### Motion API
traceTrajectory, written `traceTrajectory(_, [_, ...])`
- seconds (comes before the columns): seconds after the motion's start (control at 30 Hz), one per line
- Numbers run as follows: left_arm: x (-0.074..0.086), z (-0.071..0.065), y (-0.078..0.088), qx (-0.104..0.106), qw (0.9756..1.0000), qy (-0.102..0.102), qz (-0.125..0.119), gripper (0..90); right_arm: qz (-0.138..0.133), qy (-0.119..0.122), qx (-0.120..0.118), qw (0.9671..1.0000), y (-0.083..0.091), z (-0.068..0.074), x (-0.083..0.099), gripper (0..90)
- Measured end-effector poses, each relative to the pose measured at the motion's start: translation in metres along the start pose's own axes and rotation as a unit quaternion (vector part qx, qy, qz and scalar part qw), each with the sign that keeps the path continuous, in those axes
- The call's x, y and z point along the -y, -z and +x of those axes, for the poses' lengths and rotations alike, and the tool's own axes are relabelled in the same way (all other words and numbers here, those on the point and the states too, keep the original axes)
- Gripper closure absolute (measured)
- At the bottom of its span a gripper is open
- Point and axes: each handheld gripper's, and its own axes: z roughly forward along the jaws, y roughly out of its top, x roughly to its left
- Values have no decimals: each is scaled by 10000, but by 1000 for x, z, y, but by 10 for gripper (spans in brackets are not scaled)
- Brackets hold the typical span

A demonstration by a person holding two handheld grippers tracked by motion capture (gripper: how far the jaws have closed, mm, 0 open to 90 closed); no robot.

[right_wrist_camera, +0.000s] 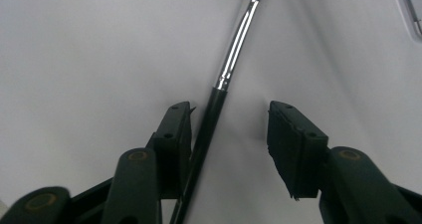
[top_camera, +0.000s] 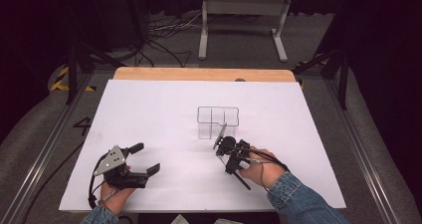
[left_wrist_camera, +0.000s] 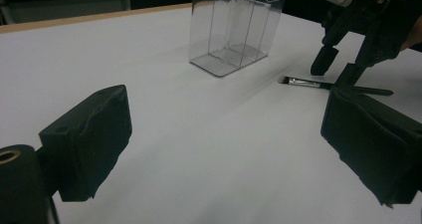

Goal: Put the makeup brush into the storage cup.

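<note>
Between the right gripper's [right_wrist_camera: 229, 149] spread, empty jaws lies a brush [right_wrist_camera: 226, 77], handle running 6 to 12 o'clock; left gripper [top_camera: 142, 160] released, farther off.

Bright, even light on the white worktop [top_camera: 149, 109], dark surroundings beyond. Soft faint shadows. Glare streaks the brush ferrule [right_wrist_camera: 234, 47]; the near jaws blur softly in both gripper views.

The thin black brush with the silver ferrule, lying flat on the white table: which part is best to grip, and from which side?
Grip the thin black brush with the silver ferrule on its black handle, just behind the ferrule, coming from straight above. It lies flat on the white table, so jaws must close across its narrow width. The right gripper is already open with its jaws on either side of the handle.
</note>
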Motion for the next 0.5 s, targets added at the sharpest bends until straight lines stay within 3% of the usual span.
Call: traceTrajectory(0.5, [0,0,0,-4,10000,-30,63,65,85,20,-190,9998,-1,2,-2,744])
